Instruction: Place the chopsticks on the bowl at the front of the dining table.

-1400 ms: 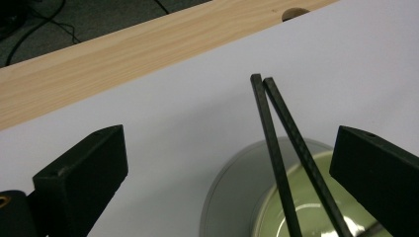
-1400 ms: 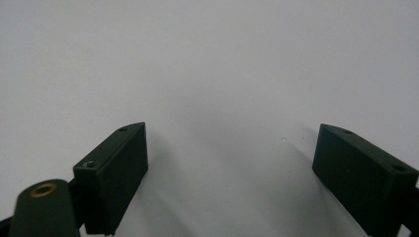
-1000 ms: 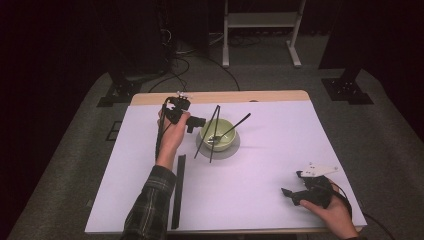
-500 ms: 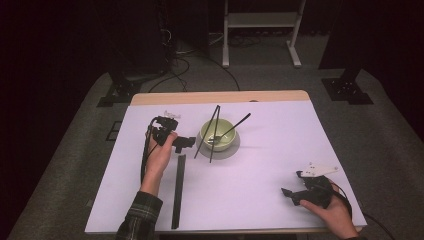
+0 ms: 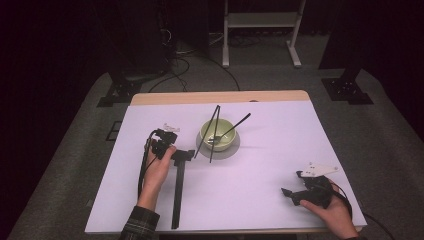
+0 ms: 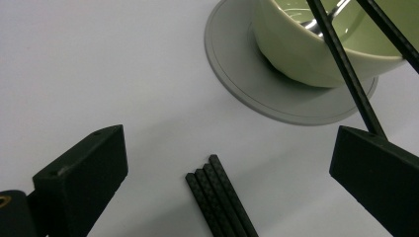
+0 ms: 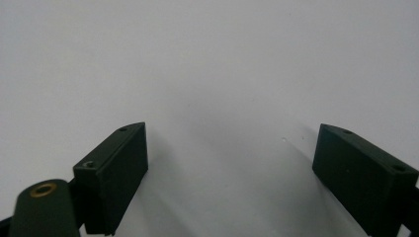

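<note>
High view first: the left gripper [image 5: 184, 155] sits just over the far end of a long bundle of black carbon-fibre rods [image 5: 177, 192], which lies flat on the white table [image 5: 260, 190] and runs from near the front edge toward the bowl. Left gripper view gives the rods' look best: three slim, square-cut sticks [image 6: 220, 200] with a fine woven texture, packed side by side and touching, their blunt ends lying between the gripper's [image 6: 227, 173] two black jaws, which stand wide apart and touch nothing. Just beyond the rod ends sits a pale green ceramic bowl [image 6: 316, 54] on a round grey saucer [image 6: 247, 84], with more thin black sticks [image 6: 346, 69] leaning out of it. The right gripper [image 5: 289, 193] rests near the table's front right corner, well apart from the rods; in the right gripper view its jaws [image 7: 232, 163] are also spread wide over bare table.
</note>
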Available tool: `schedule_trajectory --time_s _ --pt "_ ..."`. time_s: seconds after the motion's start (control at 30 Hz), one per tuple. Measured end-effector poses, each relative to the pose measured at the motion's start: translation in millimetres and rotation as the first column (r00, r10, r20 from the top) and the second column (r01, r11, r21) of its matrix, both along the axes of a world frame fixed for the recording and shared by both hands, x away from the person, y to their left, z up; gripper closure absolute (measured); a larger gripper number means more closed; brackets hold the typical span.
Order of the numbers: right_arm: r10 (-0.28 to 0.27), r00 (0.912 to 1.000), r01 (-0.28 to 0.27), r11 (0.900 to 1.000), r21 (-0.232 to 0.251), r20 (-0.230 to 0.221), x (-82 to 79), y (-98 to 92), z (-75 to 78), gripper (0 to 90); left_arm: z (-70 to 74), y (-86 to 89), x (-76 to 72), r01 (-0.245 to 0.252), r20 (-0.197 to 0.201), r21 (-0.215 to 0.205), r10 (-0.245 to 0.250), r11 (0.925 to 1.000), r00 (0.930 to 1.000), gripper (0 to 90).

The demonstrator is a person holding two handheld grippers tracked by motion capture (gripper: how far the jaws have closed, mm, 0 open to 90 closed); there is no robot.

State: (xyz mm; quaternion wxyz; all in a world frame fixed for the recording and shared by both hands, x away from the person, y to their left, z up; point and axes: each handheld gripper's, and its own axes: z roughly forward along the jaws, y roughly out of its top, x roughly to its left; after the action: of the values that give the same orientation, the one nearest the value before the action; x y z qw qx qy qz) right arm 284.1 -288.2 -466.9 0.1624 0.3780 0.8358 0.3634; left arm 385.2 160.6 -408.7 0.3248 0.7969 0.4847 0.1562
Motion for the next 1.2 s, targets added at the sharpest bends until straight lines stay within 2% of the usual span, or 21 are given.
schedule_trajectory --time_s 0.2,0.57,0.93,1.07,1.2 --pt "0.000 1.0000 0.000 1.000 0.000 0.000 0.0 0.0 0.0 12.2 -5.8 -4.1 -1.7 0.010 -0.017 -0.002 -0.010 0.9999 0.9998 0.3" --pt "0.000 1.0000 0.000 1.000 0.000 0.000 0.0 0.0 0.0 12.2 -6.1 -21.3 -5.4 0.066 -0.025 -0.010 -0.067 0.9977 0.9975 0.3" --pt "0.000 1.0000 0.000 1.000 0.000 0.000 0.0 0.0 0.1 12.2 -8.4 -41.0 -8.9 0.119 -0.038 -0.023 -0.120 0.9926 0.9921 0.3" --pt "0.000 1.0000 0.000 1.000 -0.001 0.000 0.0 0.0 0.1 12.2 -8.0 -46.5 -10.0 0.129 -0.040 -0.032 -0.130 0.9911 0.9907 0.3" --pt "0.000 1.0000 0.000 1.000 -0.001 0.001 -0.1 0.0 0.0 12.2 -7.7 -48.0 -10.3 0.121 -0.038 -0.017 -0.121 0.9926 0.9919 0.2"
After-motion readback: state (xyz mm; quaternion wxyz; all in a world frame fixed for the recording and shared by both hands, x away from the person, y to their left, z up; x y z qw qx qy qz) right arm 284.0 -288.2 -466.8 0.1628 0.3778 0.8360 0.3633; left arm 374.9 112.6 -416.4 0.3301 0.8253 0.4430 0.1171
